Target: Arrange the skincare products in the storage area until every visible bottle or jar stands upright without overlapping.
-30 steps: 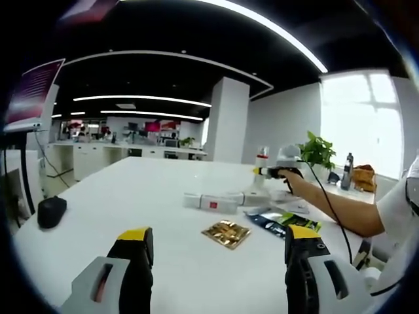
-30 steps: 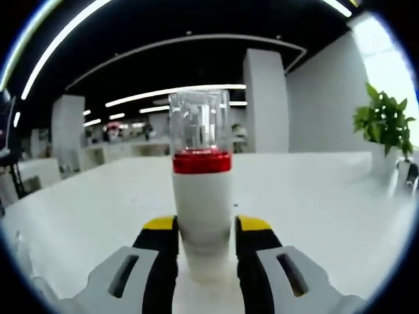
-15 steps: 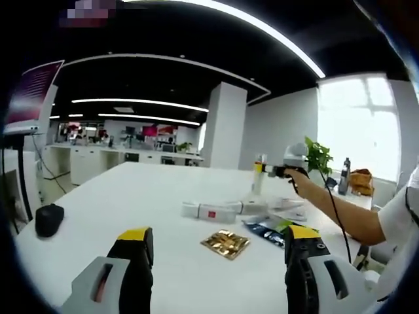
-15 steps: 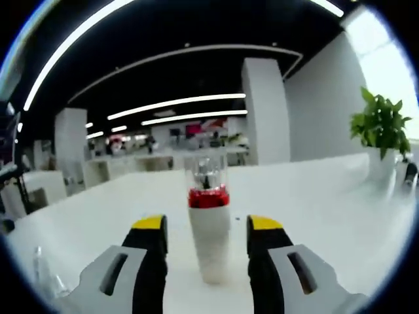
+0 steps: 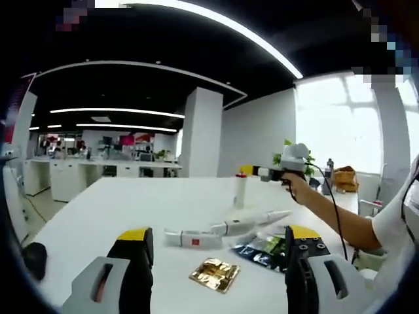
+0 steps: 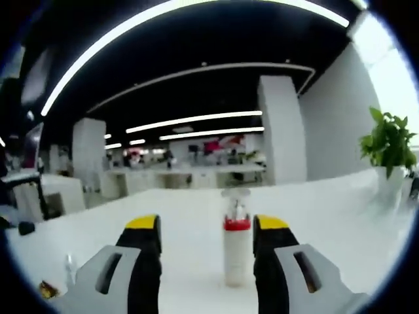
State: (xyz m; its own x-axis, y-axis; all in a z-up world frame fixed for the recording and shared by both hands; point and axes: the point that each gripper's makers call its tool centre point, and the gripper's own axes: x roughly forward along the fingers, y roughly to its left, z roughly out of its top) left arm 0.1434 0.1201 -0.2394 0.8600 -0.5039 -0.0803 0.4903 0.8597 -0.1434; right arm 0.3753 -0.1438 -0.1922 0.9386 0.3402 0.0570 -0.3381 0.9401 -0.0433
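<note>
A white bottle [image 6: 236, 255] with a red band and clear cap stands upright on the white table [image 6: 340, 216], free, just beyond my open right gripper [image 6: 207, 226]. In the left gripper view the same bottle [image 5: 240, 191] stands at mid-table, and the right gripper [image 5: 258, 173], held by a hand, hovers beside its top, apart from it. Two white tubes [image 5: 190, 238] [image 5: 247, 224] lie flat nearer me. My left gripper [image 5: 219, 237] is open over the table's near part, holding nothing.
A gold sachet [image 5: 214, 274] and a dark green sachet [image 5: 260, 243] lie flat near the tubes. A black mouse [image 5: 31, 252] sits at the table's left edge. A potted plant [image 6: 389, 147] stands at the far right. An arm [image 5: 334, 212] reaches in from the right.
My right gripper has opened, let go of the white bottle and drawn back, leaving it standing. The left view has swung, so the objects appear shifted left and lower.
</note>
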